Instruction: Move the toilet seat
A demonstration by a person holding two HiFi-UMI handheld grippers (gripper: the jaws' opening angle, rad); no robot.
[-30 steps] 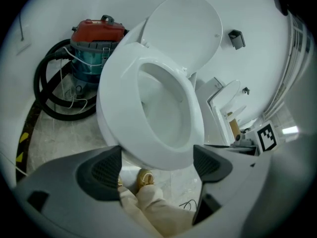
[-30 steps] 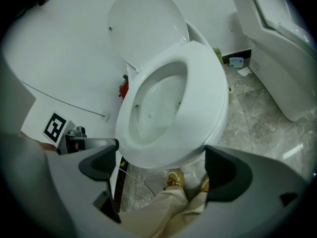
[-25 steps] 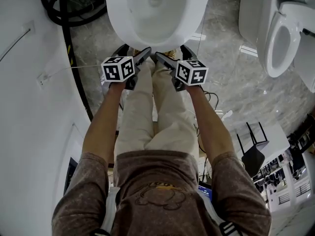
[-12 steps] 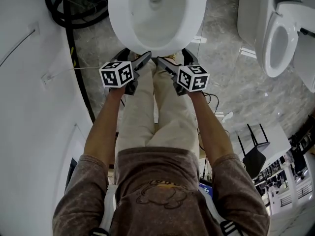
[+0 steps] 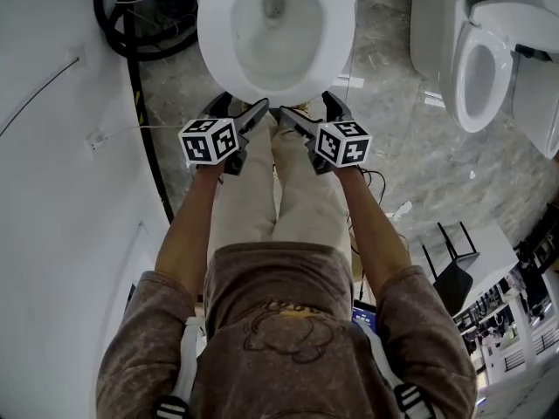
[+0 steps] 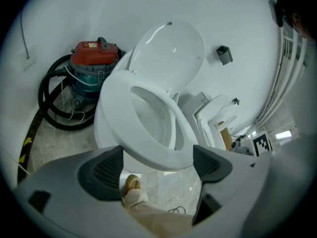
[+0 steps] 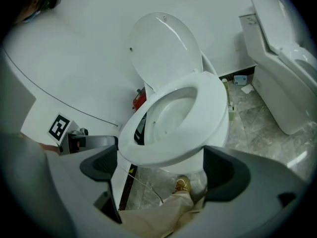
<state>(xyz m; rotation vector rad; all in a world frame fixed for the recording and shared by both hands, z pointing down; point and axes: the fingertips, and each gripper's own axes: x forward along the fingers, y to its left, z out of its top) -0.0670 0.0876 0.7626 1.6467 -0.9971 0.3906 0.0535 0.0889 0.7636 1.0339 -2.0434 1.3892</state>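
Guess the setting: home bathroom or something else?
Likely a sanitary-ware showroom or test bay, not a home: near toilet, second toilet with no partition, red vacuum by the wall.

The grey marble-pattern tile floor [image 5: 410, 147] carries a white ceramic toilet [image 5: 336, 55], which stands against the white wall at the far edge. At the far left corner, just beside this toilet, stands a red and teal vacuum cleaner [image 6: 94, 58], with its thick black hose [image 5: 109, 24] coiled on the tiles around it. A black strip with yellow marks [image 5: 140, 120] runs along the left edge, and a thin white cord [image 5: 157, 127] crosses it. A second white toilet [image 5: 476, 68] stands at the right side, well apart. A tan shoe [image 7: 182, 185] rests on the tiles in front of the first toilet.
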